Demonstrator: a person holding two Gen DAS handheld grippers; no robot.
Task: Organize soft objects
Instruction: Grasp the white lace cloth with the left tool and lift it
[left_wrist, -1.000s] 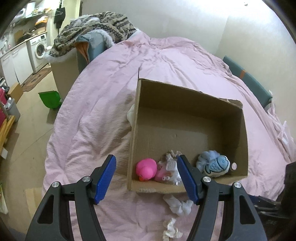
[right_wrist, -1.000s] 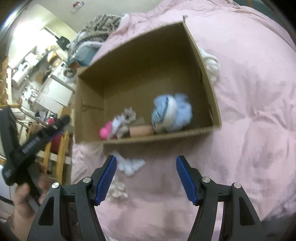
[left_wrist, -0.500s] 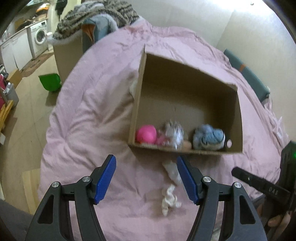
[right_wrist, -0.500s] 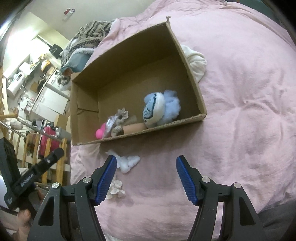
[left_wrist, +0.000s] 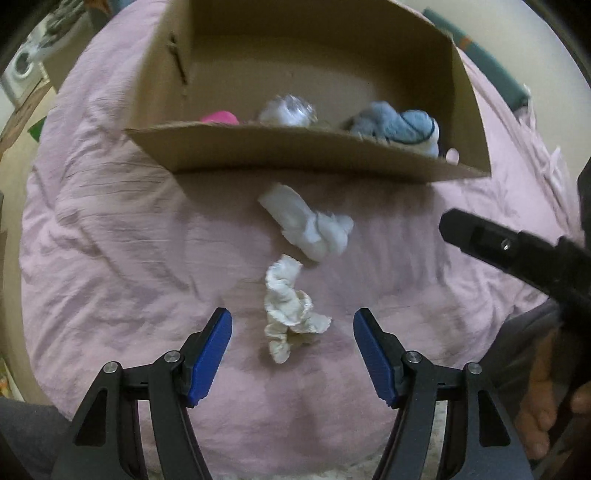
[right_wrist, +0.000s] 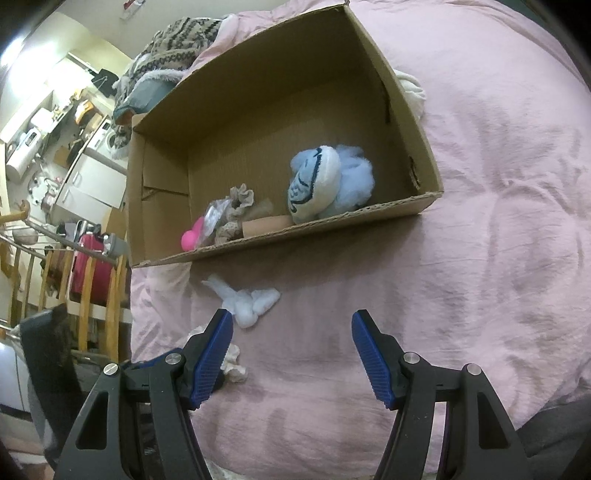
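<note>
An open cardboard box (left_wrist: 303, 151) (right_wrist: 280, 236) lies on a pink duvet (left_wrist: 110, 258). Inside it are a pale blue plush (right_wrist: 325, 181) (left_wrist: 399, 125), a pink toy (right_wrist: 192, 236) (left_wrist: 219, 117) and a crinkly bundle (right_wrist: 232, 206). In front of the box lie a white sock (left_wrist: 310, 225) (right_wrist: 247, 302) and a cream crumpled cloth (left_wrist: 288, 310) (right_wrist: 232, 362). My left gripper (left_wrist: 291, 350) is open, low over the cream cloth, which lies between its fingers. My right gripper (right_wrist: 291, 350) is open and empty above bare duvet, right of the sock.
A white cloth (right_wrist: 412, 88) lies by the box's far right side. A striped blanket pile (right_wrist: 166, 59) sits beyond the box. A kitchen area (right_wrist: 55, 140) and wooden chairs (right_wrist: 88, 280) stand off the bed's left edge.
My left gripper has come down and forward toward the cream cloth, so the box's front wall now hides most of its contents. My right gripper has drawn slightly closer to the sock.
</note>
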